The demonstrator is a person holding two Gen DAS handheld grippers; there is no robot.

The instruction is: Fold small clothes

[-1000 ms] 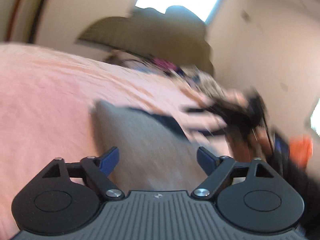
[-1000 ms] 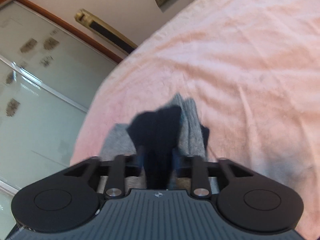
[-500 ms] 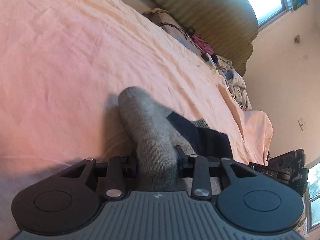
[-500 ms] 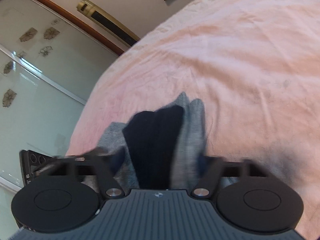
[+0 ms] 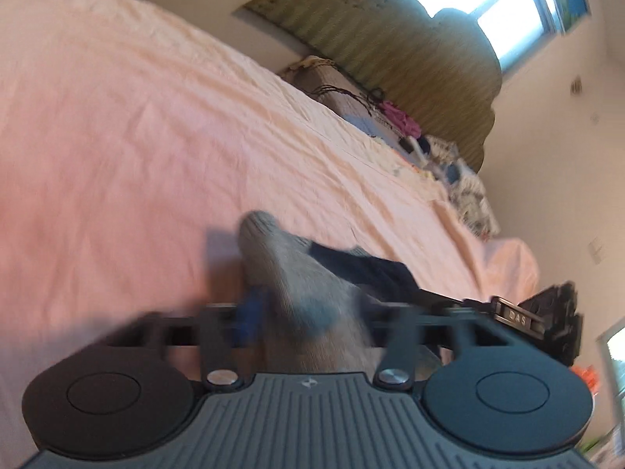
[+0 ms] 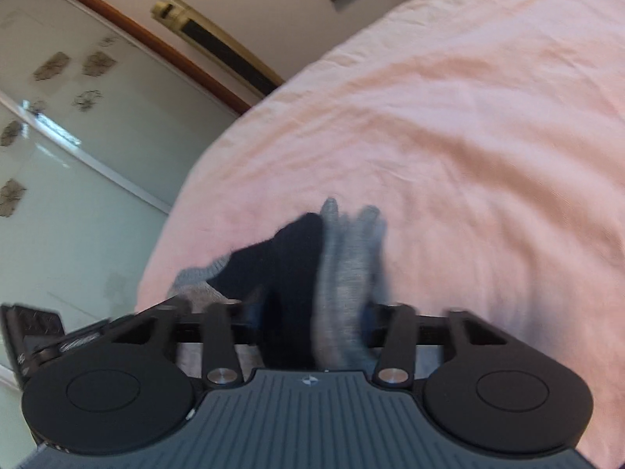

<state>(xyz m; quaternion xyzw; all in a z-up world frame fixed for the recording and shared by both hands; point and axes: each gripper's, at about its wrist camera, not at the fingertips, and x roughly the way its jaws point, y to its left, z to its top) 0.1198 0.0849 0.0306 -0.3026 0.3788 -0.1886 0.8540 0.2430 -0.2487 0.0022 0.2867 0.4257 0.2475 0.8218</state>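
Observation:
A grey sock with dark navy parts [image 5: 289, 269] lies bunched on the pink bed sheet [image 5: 117, 136]. My left gripper [image 5: 308, 312] is shut on its grey end; the fingers are blurred. In the right wrist view the same sock [image 6: 332, 258] runs between the fingers of my right gripper [image 6: 312, 316], which is shut on its navy and grey part. The right gripper also shows at the right edge of the left wrist view [image 5: 547, 312], and the left gripper at the left edge of the right wrist view [image 6: 35, 332].
A green padded headboard [image 5: 410, 58] and a pile of clothes and bedding [image 5: 429, 148] are at the far end of the bed. A window [image 5: 508, 4] is above. Glass sliding doors [image 6: 78, 136] stand beside the bed.
My left gripper came down and shut on the grey end of the sock. My right gripper opened half a second ago and has shut on the sock again. Both views are blurred by motion.

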